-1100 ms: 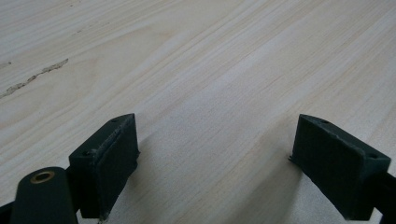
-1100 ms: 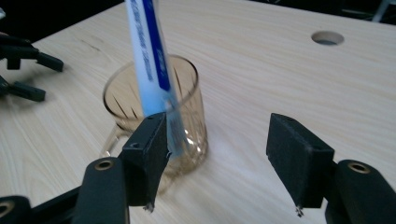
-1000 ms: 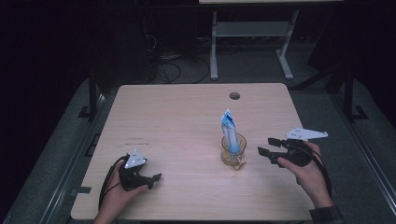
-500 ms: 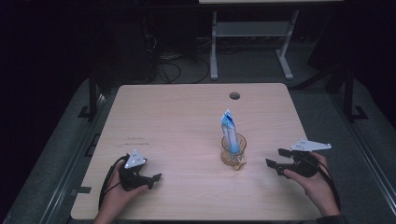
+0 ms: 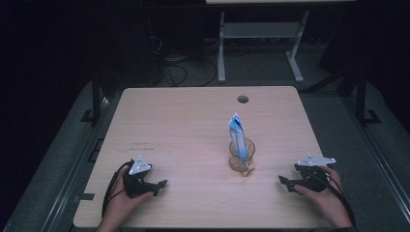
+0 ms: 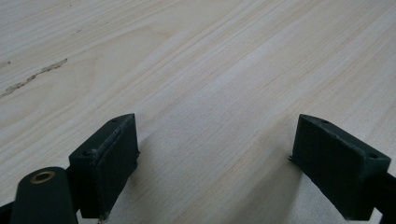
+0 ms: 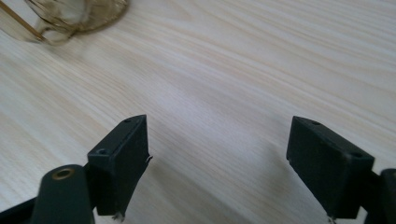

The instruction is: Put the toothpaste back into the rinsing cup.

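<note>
Currently listed: one glass cup (image 5: 241, 157) with a tall blue-and-white packet (image 5: 237, 135) standing upright in it, on the worktop (image 5: 193, 121) to the left of the right tongs (image 5: 289, 182) and well apart from the left tongs (image 5: 161, 184).

Right tongs: jaws have just been opening, now spread wide with bare wood between. Left tongs: spread, nothing between.

Risk: the packet is top-heavy; a sideways knock from approaching tongs would likely tip the cup or spill the packet.

A dim lab or office: beyond the tongs, a pale wooden desk (image 5: 193, 125) with a cable hole (image 5: 242, 99), tangled floor cables (image 5: 174, 72), another desk's white legs (image 5: 221, 53).
</note>
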A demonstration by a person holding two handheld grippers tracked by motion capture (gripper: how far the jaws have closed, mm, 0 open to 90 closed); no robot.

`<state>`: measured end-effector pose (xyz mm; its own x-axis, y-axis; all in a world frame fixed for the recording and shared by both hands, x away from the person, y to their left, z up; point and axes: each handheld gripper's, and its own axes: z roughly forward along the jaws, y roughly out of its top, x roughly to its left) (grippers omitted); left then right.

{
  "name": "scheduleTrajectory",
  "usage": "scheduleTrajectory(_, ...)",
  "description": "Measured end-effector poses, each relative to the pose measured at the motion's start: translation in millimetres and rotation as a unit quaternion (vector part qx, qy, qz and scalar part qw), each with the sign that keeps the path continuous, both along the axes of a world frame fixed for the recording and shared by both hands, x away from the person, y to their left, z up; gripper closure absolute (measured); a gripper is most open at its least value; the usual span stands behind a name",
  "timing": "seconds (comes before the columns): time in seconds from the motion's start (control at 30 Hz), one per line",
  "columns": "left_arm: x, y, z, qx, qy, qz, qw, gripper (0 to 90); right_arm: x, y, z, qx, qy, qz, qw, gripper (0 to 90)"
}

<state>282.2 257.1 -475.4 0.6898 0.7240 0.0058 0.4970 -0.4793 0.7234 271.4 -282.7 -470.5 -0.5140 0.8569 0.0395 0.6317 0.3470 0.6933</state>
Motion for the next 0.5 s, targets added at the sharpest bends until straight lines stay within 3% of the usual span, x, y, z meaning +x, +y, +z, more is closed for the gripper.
scheduleTrajectory(0.13,-0.1,0.1,0.0,0.0,0.0,0.0,1.0,13.2,-3.3,-2.6,-4.9,-0.011,0.0,-0.01,0.9999,19.8)
scheduleTrajectory(0.5,-0.2,0.1,0.0,0.0,0.0,0.0,1.0,13.2,-9.1,-8.4,-9.6,0.004,-0.017,-0.019,0.9997,18.5)
